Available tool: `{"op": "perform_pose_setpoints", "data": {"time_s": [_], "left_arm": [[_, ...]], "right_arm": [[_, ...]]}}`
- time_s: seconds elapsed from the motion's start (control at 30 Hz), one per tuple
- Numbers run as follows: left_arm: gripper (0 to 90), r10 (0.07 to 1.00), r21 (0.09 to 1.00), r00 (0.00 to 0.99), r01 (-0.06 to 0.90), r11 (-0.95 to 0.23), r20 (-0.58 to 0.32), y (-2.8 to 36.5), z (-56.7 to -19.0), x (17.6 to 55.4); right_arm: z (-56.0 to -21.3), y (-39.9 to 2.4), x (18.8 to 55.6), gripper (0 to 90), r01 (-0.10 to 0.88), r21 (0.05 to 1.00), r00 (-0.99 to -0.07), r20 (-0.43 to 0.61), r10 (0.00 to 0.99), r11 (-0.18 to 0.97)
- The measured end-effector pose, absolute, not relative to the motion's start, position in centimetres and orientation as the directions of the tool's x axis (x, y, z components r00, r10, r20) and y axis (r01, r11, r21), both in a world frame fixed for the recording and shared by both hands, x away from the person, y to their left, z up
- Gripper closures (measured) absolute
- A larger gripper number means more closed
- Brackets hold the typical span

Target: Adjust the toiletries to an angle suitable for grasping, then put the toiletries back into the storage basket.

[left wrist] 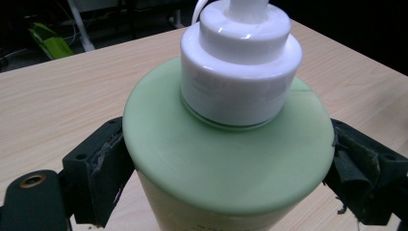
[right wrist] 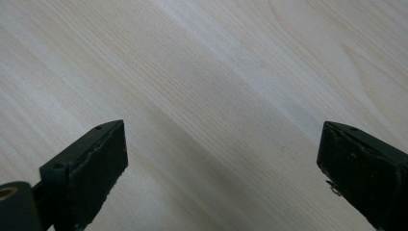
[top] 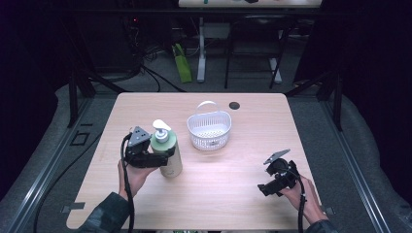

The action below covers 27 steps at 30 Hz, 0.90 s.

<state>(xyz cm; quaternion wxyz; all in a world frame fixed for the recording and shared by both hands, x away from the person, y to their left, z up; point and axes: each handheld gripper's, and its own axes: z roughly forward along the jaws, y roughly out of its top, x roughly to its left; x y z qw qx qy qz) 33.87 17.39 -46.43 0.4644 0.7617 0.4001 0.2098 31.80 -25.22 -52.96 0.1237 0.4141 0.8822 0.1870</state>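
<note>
A pale green pump bottle (top: 168,151) with a white pump head (top: 161,127) stands upright left of the table's middle. My left gripper (top: 164,158) comes in from the left and is shut on the bottle's upper body. In the left gripper view both pads (left wrist: 103,166) press on the bottle (left wrist: 226,149) just under its shoulder. My right gripper (top: 266,189) is held low over bare wood near the front right, pointing left. Its jaws stand wide open in the right gripper view (right wrist: 221,168), with nothing between them.
A white perforated basket (top: 209,140) with a raised handle stands behind and right of the bottle, near the table's middle. A dark round cable hole (top: 234,105) lies at the far edge. Bare wood (top: 228,194) spans the space between the two hands.
</note>
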Motion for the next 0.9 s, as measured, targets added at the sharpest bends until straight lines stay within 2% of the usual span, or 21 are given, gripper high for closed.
{"op": "perform_pose_setpoints", "data": {"time_s": [0.43,0.6,0.9], "left_arm": [[10.4,0.787,0.891,0.612,0.396,-0.221,-0.077,17.4,-46.1,33.6],[6.7,0.784,0.92,0.617,0.342,-0.192,-0.066,17.4,-45.2,33.3],[0.9,0.778,0.935,0.623,0.318,-0.159,-0.08,16.8,-44.7,33.9]], "right_arm": [[-53.0,-25.1,31.8,3.1,0.684,0.433,-0.627,-0.062,0.777,0.587],[-53.0,-25.2,31.8,3.1,0.686,0.432,-0.627,-0.057,0.777,0.586],[-52.9,-25.2,31.9,3.1,0.678,0.435,-0.632,-0.066,0.772,0.592]]}}
